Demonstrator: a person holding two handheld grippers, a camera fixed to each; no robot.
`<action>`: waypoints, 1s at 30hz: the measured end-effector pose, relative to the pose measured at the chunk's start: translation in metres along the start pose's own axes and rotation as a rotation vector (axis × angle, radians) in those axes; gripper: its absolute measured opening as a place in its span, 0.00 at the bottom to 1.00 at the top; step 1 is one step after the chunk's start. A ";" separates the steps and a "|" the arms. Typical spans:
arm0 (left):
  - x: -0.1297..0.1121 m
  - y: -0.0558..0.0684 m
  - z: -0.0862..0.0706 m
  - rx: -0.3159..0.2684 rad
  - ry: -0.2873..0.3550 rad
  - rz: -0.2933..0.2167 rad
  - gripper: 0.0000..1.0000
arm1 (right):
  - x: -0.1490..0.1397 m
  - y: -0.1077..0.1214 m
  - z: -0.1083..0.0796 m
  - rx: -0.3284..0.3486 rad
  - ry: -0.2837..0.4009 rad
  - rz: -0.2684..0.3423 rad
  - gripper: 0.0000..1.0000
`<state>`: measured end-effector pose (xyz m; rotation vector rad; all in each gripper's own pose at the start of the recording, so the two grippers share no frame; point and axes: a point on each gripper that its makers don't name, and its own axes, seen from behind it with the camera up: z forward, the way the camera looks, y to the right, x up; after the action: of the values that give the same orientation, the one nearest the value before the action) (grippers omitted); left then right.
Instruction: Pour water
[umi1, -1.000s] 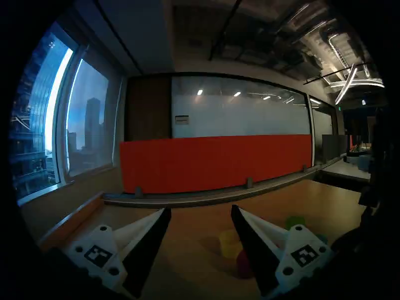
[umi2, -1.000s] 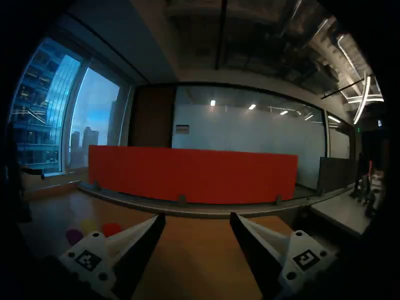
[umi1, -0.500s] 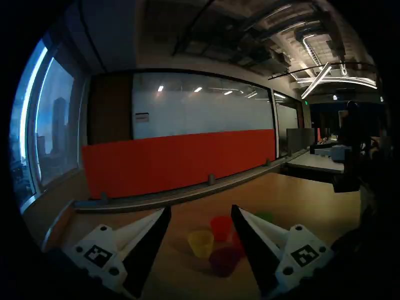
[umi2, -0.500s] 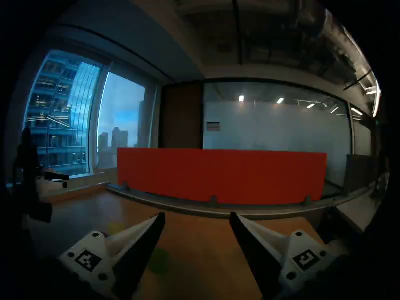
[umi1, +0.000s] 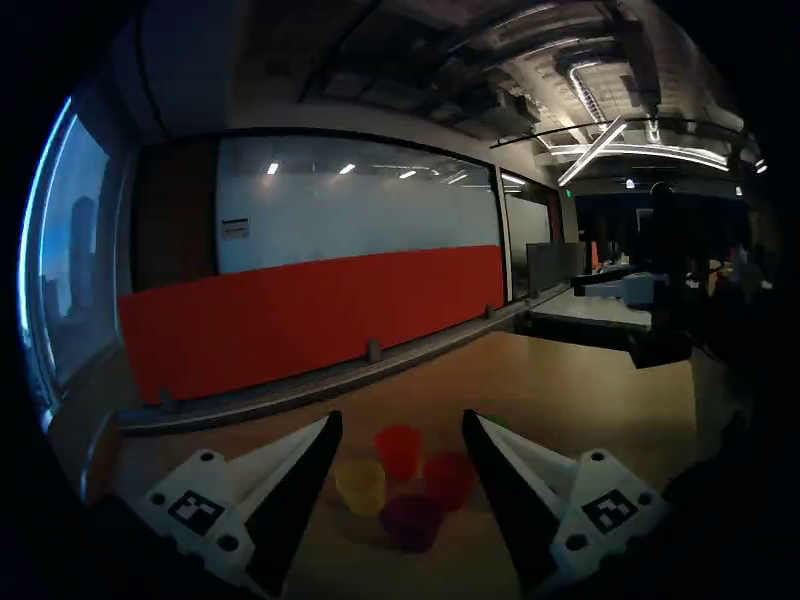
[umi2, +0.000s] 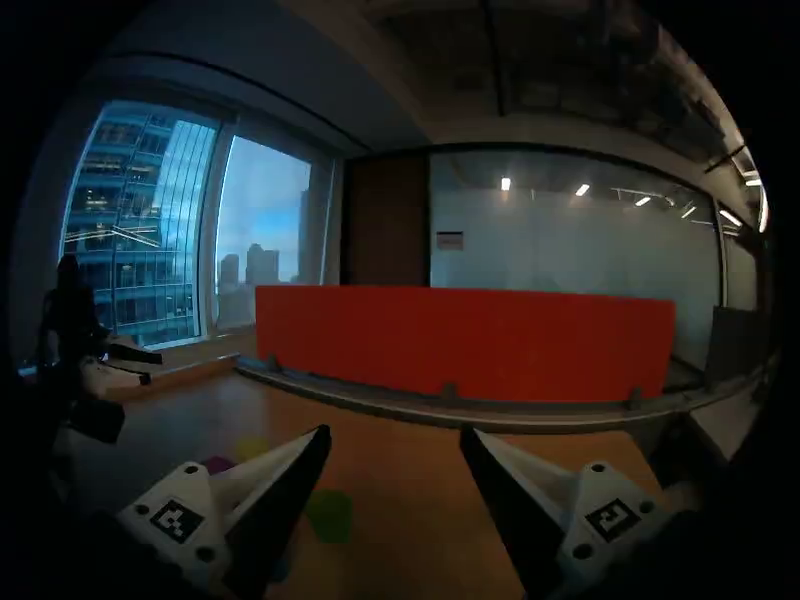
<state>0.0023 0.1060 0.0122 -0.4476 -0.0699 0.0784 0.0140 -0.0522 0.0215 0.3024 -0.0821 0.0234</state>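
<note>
**Q:** Work surface and room?
**A:** A light brown wooden counter (umi1: 570, 385). A long red partition panel (umi1: 300, 310) runs along its far edge, and tall windows (umi2: 150, 240) stand to one side.

**Q:** Tongs status?
**A:** The left tongs (umi1: 401, 418) and right tongs (umi2: 393, 432) are both spread wide and grip nothing.

**Q:** Cup location and orientation?
**A:** In the left gripper view, four small plastic cups are clustered on the counter ahead of the left tongs: red cup (umi1: 398, 450), dark red cup (umi1: 448, 478), yellow cup (umi1: 360, 485) and purple cup (umi1: 410, 520). All stand upright, long axis vertical, mouths up.

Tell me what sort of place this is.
Probably a high-rise office. A long wooden desk is backed by an orange divider panel, with a frosted glass wall behind it. Tall windows look out on city towers.
</note>
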 end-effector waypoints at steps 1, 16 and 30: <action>-0.001 0.003 0.000 -0.012 -0.005 0.002 0.88 | -0.001 -0.001 0.001 0.004 -0.007 -0.002 1.00; -0.014 0.058 -0.001 -0.209 -0.041 0.079 0.89 | -0.008 -0.012 0.013 0.043 -0.061 -0.047 1.00; -0.050 0.105 0.014 -0.359 -0.148 0.130 0.89 | -0.019 -0.027 0.023 0.089 -0.105 -0.080 1.00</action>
<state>-0.0554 0.2018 -0.0230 -0.8052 -0.2019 0.2291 -0.0060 -0.0851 0.0337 0.3961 -0.1734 -0.0681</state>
